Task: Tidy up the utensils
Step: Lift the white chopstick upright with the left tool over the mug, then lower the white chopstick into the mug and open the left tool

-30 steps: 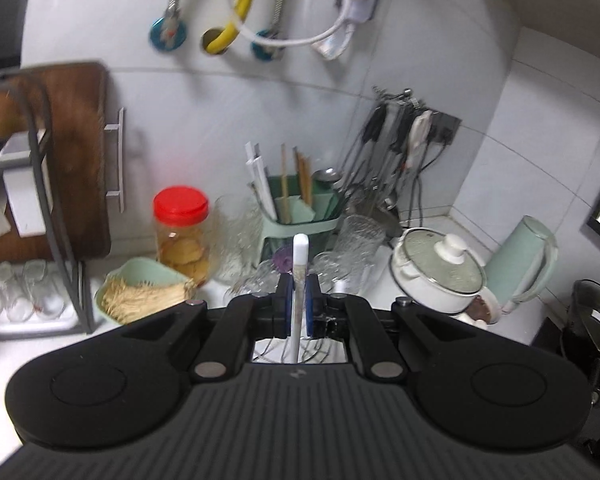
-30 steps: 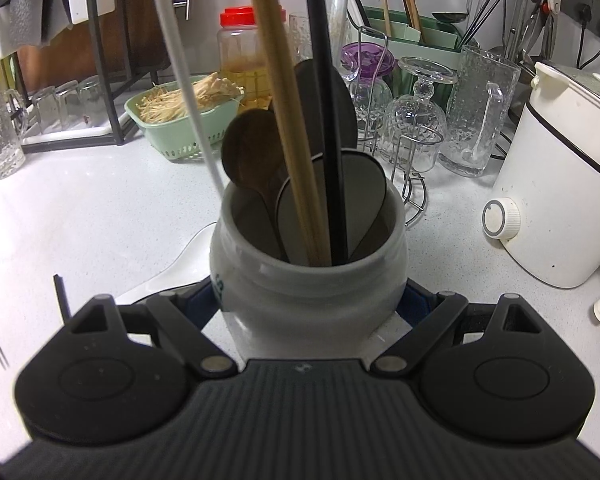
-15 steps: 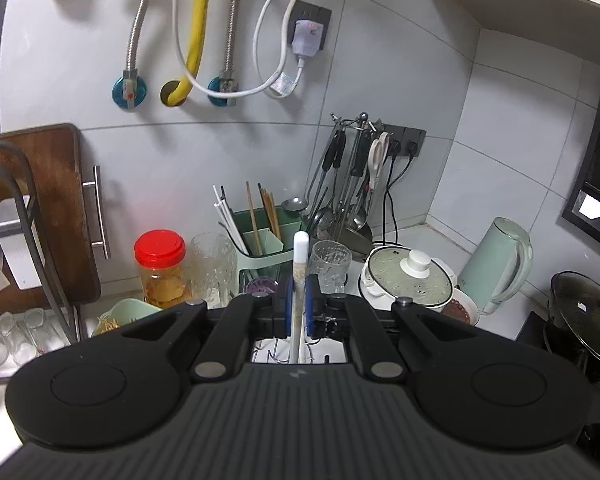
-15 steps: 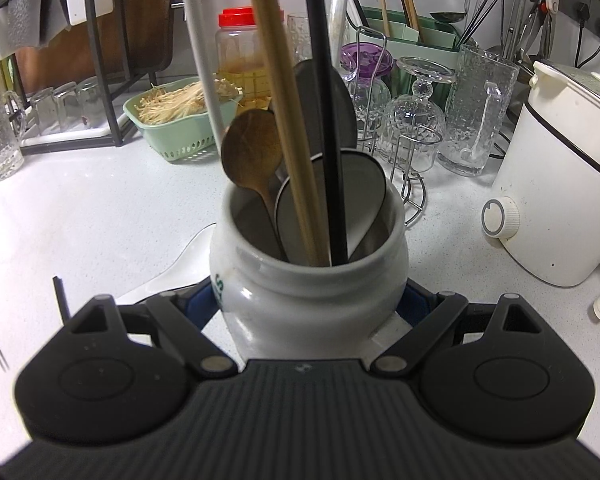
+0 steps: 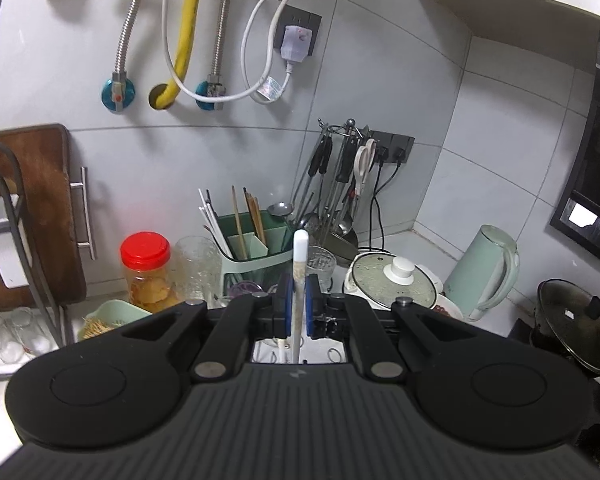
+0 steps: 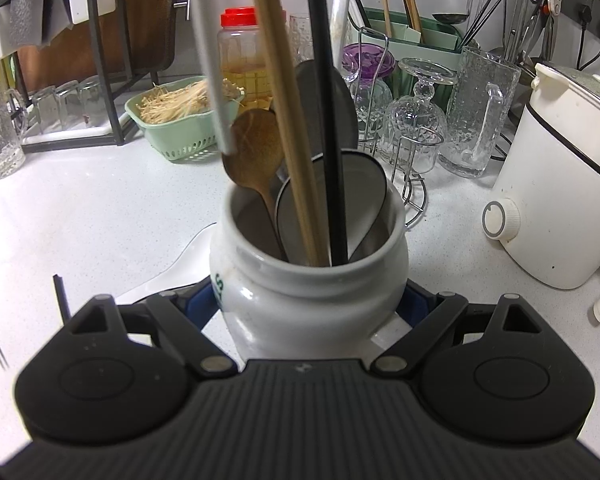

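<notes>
White chopstick coming up out of the jar, left gripper lifting, right gripper bracing

The left gripper (image 5: 296, 307) is clenched on the white chopstick (image 5: 300, 268), held upright with its rounded end pointing up; over the last second its view has climbed from the green holder (image 5: 256, 248) to the wall pipes, so the lift is real; in the right view the chopstick's lower end (image 6: 214, 80) now hangs above the jar (image 6: 312, 276) rim, near the wooden spoon (image 6: 254, 148), where it sat deeper before; the right gripper (image 6: 312, 304) grasps the jar on the surface (image 6: 80, 208), unmoved; likely next stop, that far green holder with the other chopsticks.
</notes>
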`<state>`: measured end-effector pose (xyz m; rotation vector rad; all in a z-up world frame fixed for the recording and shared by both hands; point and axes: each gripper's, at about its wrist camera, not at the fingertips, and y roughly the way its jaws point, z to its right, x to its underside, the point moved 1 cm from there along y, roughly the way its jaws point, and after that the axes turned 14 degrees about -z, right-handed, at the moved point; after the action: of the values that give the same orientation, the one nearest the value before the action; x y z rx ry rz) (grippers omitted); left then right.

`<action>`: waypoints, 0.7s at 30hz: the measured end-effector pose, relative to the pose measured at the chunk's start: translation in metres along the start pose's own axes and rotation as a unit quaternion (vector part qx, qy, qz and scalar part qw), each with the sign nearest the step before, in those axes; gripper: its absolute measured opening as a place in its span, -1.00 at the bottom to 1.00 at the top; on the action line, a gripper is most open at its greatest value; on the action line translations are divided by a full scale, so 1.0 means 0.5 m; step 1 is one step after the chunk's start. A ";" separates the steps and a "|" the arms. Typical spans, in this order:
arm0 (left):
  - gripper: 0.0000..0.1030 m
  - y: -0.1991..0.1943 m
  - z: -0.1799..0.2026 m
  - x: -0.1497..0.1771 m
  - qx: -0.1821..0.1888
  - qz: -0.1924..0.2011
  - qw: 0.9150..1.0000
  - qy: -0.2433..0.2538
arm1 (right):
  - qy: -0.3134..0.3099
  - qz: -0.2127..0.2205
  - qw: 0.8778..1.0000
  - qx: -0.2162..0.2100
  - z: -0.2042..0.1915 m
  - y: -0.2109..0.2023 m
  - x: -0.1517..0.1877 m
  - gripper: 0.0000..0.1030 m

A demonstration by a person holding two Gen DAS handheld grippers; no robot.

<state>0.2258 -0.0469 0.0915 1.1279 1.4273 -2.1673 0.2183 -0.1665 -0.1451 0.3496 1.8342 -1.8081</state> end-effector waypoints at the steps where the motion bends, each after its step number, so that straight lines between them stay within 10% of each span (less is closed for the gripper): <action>1: -0.87 0.006 0.001 0.002 0.000 -0.001 1.000 0.000 | -0.001 0.000 1.000 0.000 0.001 0.000 0.000 0.79; 21: -0.87 0.192 -0.013 0.067 0.010 -0.146 0.989 0.003 | -0.003 0.000 1.000 -0.002 0.001 0.001 -0.001 0.79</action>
<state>0.2675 -0.0795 0.0043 0.9847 1.6668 -2.3778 0.2192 -0.1670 -0.1452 0.3428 1.8337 -1.8023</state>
